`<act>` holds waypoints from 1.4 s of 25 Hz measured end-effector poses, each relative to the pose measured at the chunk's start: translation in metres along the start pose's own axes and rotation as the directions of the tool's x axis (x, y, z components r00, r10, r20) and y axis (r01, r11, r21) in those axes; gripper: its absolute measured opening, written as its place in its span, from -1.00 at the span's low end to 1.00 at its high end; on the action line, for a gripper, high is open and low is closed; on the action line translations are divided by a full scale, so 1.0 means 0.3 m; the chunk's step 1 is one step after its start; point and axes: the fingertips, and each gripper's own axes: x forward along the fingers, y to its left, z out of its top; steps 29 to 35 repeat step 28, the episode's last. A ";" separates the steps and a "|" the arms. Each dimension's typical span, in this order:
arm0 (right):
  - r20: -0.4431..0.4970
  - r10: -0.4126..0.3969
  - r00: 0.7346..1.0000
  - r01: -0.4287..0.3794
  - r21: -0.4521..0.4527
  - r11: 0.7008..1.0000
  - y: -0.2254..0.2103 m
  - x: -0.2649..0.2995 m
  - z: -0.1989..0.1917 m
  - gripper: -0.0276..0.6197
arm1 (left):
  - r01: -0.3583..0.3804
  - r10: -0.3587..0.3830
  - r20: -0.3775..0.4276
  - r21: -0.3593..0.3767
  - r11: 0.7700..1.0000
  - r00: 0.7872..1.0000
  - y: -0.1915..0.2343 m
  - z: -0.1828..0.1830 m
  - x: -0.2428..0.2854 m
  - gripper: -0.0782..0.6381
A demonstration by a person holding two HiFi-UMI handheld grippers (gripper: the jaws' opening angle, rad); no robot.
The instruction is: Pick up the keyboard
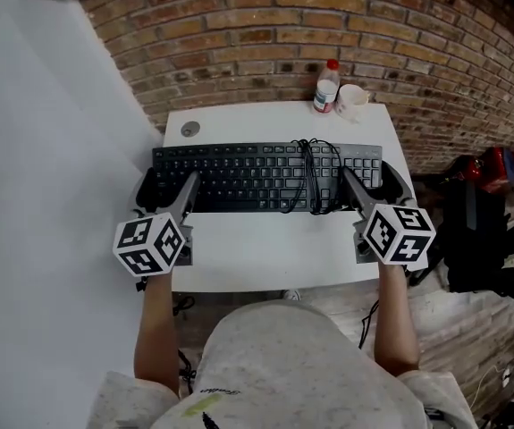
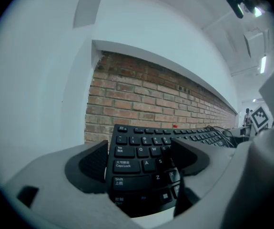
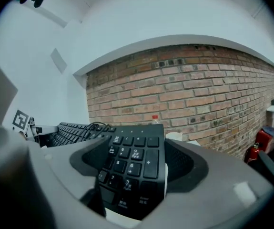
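A brick wall (image 1: pixel 265 25) runs behind a white worktop (image 1: pixel 265 257). The black keyboard (image 1: pixel 257 172) lies across the far half of the worktop, its long axis left to right and its cable (image 1: pixel 315 181) bundled on top towards the right. It looks held level, and probably just clear of the surface, though the head view does not settle that.

The left gripper (image 1: pixel 169 186) has the left end and the right gripper (image 1: pixel 373 186) the number-pad end, so each hand is equally near its own end. Each gripper's fingers (image 2: pixel 95 162) stand wide but are closed on the keyboard, one at the outer short edge and the other over the keys. Any further lift depends on both ends staying level.

A bottle (image 1: pixel 326 88) and a cup (image 1: pixel 352 101) stand at the far right corner.
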 end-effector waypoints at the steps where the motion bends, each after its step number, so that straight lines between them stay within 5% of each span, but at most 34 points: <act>1: 0.017 0.002 1.000 -0.002 -0.006 1.000 0.014 -0.019 0.021 0.26 | -0.004 0.004 0.019 0.001 1.000 1.000 -0.003 0.024 -0.023 0.34; 11: 0.098 0.008 0.995 -0.005 -0.034 0.999 0.068 -0.099 0.093 0.26 | 0.003 -0.005 0.105 0.013 1.000 0.994 -0.013 0.107 -0.107 0.35; 35: 0.078 -0.008 0.997 0.009 -0.023 1.000 0.069 -0.094 0.082 0.26 | 0.012 -0.013 0.089 0.010 1.000 0.996 -0.006 0.101 -0.093 0.35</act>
